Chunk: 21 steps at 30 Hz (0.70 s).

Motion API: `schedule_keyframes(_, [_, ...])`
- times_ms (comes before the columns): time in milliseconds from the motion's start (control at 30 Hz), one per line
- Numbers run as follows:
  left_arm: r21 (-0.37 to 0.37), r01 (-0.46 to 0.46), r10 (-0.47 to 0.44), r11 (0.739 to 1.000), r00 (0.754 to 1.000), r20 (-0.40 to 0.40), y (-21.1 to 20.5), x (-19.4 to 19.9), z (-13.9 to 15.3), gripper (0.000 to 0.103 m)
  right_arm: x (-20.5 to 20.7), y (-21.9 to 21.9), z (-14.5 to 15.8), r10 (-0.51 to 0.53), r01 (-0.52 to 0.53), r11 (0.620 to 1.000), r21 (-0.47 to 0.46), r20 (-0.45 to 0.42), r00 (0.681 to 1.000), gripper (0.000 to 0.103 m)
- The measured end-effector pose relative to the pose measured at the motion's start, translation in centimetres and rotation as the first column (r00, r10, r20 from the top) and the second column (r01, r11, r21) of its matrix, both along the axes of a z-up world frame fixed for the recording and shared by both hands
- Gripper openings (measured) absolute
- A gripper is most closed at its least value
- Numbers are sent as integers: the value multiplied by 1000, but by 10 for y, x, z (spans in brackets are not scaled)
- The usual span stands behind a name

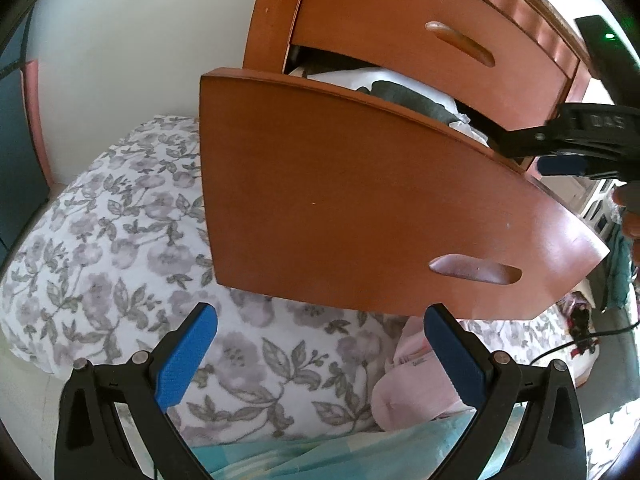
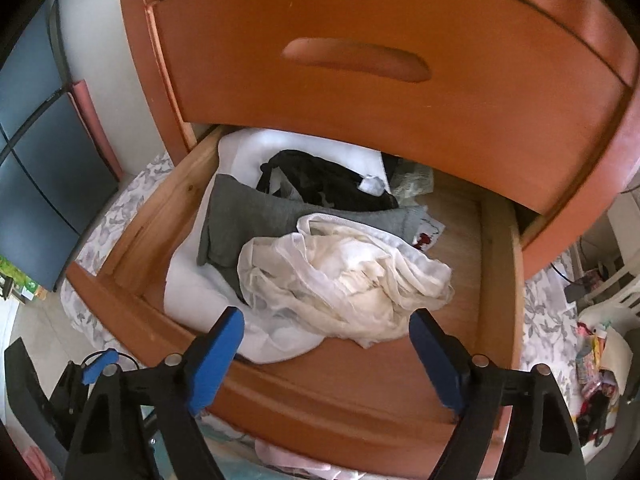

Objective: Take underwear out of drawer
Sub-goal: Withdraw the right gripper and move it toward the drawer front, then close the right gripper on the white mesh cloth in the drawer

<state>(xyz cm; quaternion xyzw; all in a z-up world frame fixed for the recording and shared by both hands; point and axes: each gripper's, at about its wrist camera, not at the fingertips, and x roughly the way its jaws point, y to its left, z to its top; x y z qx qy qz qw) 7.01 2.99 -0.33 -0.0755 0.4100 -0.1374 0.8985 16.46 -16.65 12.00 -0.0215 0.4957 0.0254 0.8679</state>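
Hovering wide open, empty, the right gripper point(image 2: 326, 344) sits low-centre over the pulled-out drawer point(image 2: 168, 208) above cream underwear point(image 2: 344, 280); left gripper point(image 1: 320, 354) open too, holding nothing.

Very little here is legible to me. Just right of the drawer point(image 1: 360, 200), the black body of the right gripper point(image 1: 536, 150) carries raised letters that look like "DAS", though I can't be sure of them. Below the drawer, a pink cloth point(image 1: 416, 384) has a small mark too tiny to read. Far left of the drawer, the print on a green box point(image 2: 24, 284) is blurred.
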Motion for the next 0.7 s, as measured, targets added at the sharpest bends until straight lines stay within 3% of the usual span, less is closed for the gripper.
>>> schedule_keyframes(300, [-2, 36, -36, 999, 998, -42, -1, 7, -10, 103, 33, 7, -17, -1, 0, 1000, -12, -72, 997, 81])
schedule_keyframes(700, [17, 47, -46, 999, 997, -61, 1, 12, -19, 103, 55, 11, -34, 6, -3, 1000, 22, -119, 993, 57])
